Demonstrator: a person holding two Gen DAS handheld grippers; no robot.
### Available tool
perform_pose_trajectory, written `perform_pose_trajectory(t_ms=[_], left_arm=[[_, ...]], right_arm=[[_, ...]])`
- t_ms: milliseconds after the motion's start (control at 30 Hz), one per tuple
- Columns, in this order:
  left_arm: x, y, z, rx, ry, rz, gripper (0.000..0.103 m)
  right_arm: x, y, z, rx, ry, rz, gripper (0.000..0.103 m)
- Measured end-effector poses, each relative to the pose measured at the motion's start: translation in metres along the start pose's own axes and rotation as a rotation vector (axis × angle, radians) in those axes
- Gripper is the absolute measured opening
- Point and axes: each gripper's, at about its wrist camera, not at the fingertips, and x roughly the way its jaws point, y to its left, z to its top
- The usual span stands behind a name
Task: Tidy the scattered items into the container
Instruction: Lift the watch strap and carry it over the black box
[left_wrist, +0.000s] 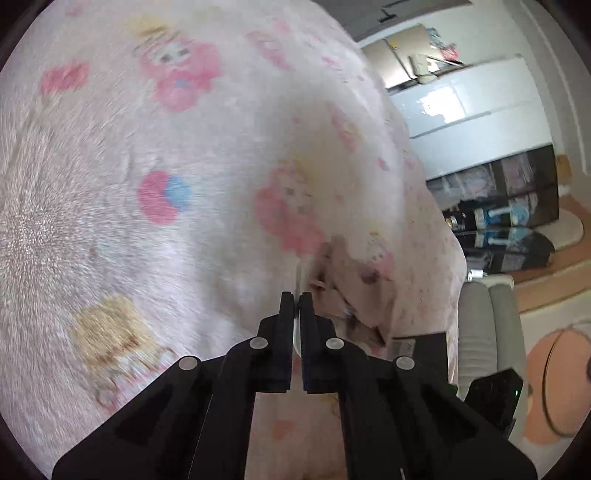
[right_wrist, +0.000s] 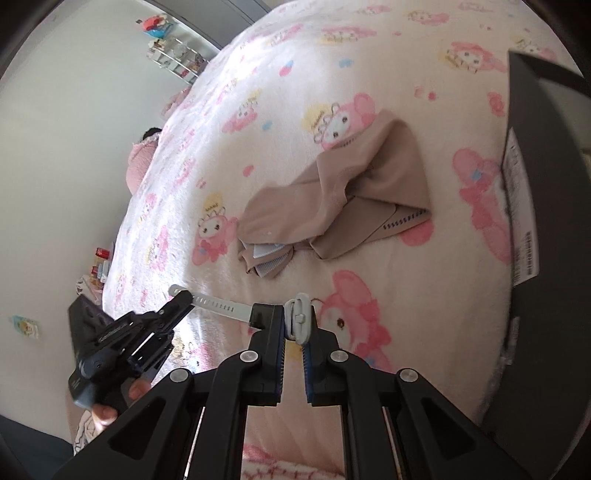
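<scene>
Right wrist: grey strap (right_wrist: 221, 304) between both claws, right claw (right_wrist: 299, 321), left claw (right_wrist: 181, 297)

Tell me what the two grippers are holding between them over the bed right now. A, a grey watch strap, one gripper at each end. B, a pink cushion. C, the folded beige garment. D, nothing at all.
A: in the right wrist view the grey watch strap spans from the right gripper, shut on its buckle end, to the left gripper, pinching its far tip above the blanket; the beige garment lies untouched.
</scene>
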Motion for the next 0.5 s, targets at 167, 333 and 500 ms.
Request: perform_pose_trajectory(t_ms=[167, 333, 500], left_arm=[[-0.026, -0.062, -0.022, 0.117, 0.008, -0.084, 0.001], [-0.036, -0.155, -0.062, 0.304, 0.026, -0.128, 0.001], [-0.013, -0.239, -0.107, 0.454, 0.095, -0.226, 0.001]], right_arm=[[-0.041, 0.0, -0.003, 0.007, -0.067, 0.032, 0.006], [-0.115, -0.013, -0.011, -0.005, -0.178, 0.027, 0.006], [-0.184, -0.057, -0.023, 0.026, -0.271, -0.032, 0.006]])
